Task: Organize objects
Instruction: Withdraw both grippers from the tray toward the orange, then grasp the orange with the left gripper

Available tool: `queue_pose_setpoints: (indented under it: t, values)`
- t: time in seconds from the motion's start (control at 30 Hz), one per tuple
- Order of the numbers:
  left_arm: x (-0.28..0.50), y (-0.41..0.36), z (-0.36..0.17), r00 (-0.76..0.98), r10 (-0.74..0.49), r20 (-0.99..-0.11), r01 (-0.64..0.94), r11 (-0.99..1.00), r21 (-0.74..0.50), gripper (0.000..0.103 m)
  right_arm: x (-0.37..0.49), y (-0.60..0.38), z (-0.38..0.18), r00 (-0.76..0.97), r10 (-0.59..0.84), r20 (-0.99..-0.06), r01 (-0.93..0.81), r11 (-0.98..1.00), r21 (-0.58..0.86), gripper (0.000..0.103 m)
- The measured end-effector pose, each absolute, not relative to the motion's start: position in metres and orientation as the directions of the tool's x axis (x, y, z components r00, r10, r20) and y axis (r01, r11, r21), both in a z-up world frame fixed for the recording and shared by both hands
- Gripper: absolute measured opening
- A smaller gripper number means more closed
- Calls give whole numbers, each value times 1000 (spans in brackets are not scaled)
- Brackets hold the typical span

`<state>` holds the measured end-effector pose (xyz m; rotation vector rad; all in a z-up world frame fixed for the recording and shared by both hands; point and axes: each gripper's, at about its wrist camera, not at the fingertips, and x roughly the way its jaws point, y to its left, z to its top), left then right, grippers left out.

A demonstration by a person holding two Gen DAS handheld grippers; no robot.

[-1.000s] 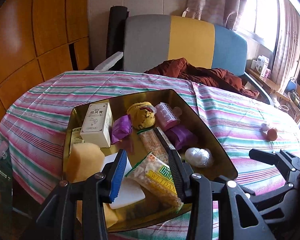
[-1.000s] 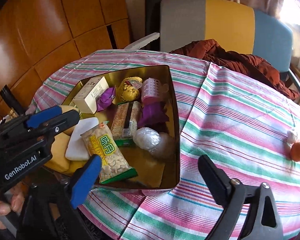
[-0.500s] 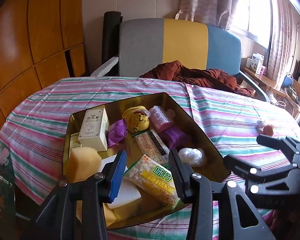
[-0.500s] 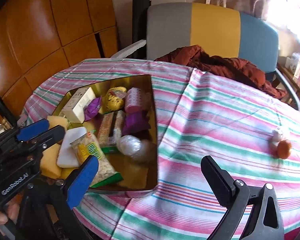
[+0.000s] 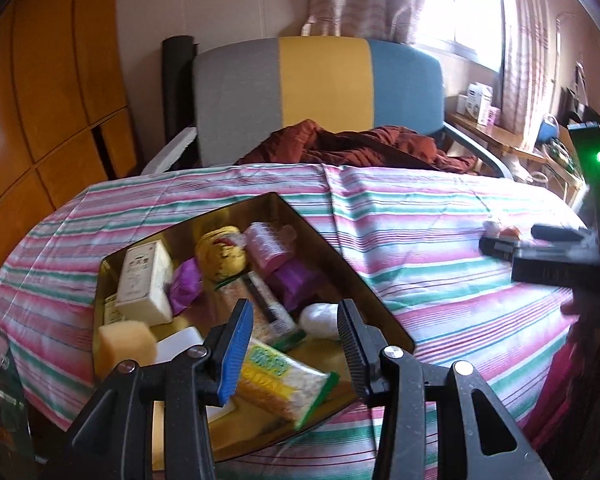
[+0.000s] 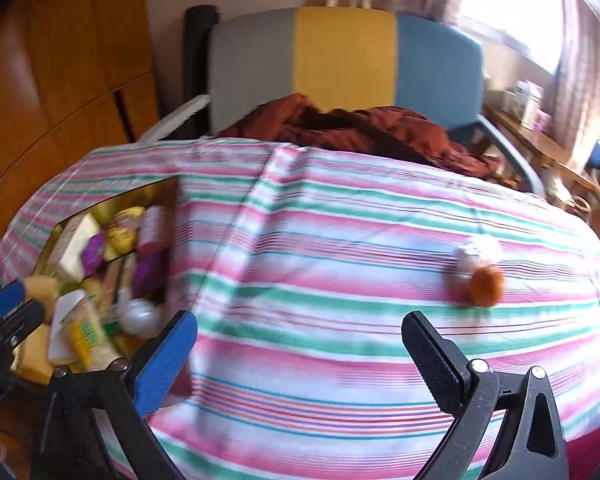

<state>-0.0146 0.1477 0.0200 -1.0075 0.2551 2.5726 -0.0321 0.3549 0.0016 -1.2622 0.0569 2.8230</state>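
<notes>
A gold tray [image 5: 180, 236] on the striped tablecloth holds a white box [image 5: 144, 284], a yellow plush [image 5: 220, 254], a pink roll [image 5: 266, 244], purple packets [image 5: 296, 280], a white wrapped ball [image 5: 320, 320], a snack packet [image 5: 280, 376] and a yellow sponge [image 5: 124, 346]. My left gripper [image 5: 296, 344] hovers over the tray's near end, jaws apart, gripping nothing. An orange ball [image 6: 486, 286] and a white crumpled thing [image 6: 476, 254] lie on the cloth to the right. My right gripper [image 6: 300, 360] stands wide open and empty, short of them and to their left.
The striped tablecloth [image 6: 340, 240] covers the round table. Behind it stands a chair [image 5: 320, 84] with a grey, yellow and blue back and a rust-red cloth [image 5: 360, 144] on its seat. Wooden panels [image 5: 40, 100] line the left. A side shelf [image 5: 480, 104] with boxes stands by the window.
My right gripper has swung right, away from the tray and toward the orange ball, still open. My left gripper has drawn back a little and rolled; the tray looks slightly farther.
</notes>
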Motion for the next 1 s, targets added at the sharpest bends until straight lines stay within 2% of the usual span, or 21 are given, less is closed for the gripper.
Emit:
queue_pose_setpoints:
  t: [0.27,0.67,0.8,0.9,1.0]
  values:
    - [-11,183,14,-639,305,-706,-481,-875,57,44,-38,439,12,-652,127,-747,-215,-976,22,103]
    - [-18,253,3,-547,360,-756,-591,-806,43,45,-41,600,14,-617,286,-733,-561,-813,155,103]
    - [-24,283,-4,-488,391,-780,-622,-783,-3,48,-37,635,-5,-593,298,-748,-633,-747,205,103]
    - [-30,310,-11,-449,409,-794,-641,-767,-33,48,-30,652,-26,-553,244,-797,-686,-676,269,103]
    - [-33,341,-14,-415,435,-799,-672,-739,-53,48,-27,655,-26,-571,227,-789,-684,-663,305,103]
